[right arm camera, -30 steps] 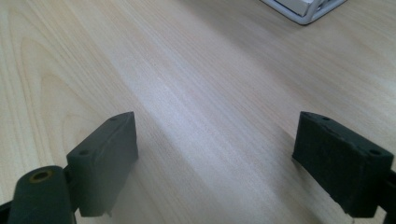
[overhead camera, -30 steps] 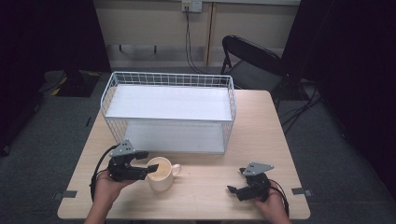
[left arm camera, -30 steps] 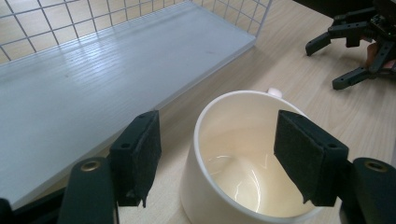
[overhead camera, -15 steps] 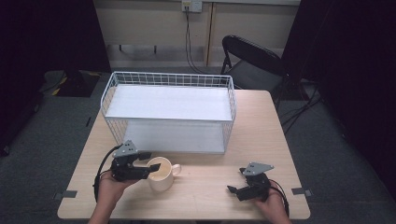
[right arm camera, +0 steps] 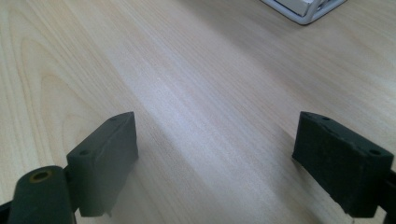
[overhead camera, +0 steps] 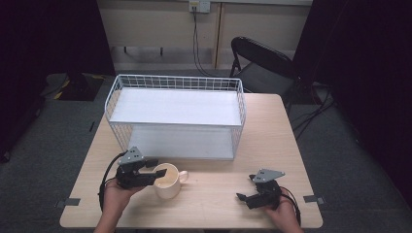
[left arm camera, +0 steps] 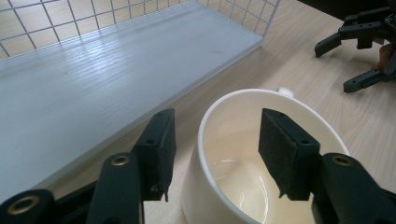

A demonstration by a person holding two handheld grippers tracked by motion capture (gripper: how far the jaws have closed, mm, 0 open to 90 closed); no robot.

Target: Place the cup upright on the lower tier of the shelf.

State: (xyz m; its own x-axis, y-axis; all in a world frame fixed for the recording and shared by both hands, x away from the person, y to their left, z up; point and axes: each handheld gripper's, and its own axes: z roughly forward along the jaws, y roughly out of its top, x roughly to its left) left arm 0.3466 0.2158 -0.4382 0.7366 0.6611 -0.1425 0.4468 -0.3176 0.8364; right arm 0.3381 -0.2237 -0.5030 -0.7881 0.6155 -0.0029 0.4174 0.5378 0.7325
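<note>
A cream mug stands upright on the wooden table at the front left, handle pointing right. My left gripper straddles its left wall. In the left gripper view one pad is outside the mug and the other pad is inside it. A gap still shows between the outer pad and the wall. The jaws have just been closing, with the mug's wall between them. My right gripper rests open at the front right; its jaws have only bare table between them.
A white wire rack with two white shelves stands behind the mug, its lower shelf close to my left gripper. A black folding chair is beyond the table's far right corner. The right gripper shows far off in the left gripper view.
The left gripper's jaws have narrowed around the mug's wall. Both hands and the mug stay where they were.
</note>
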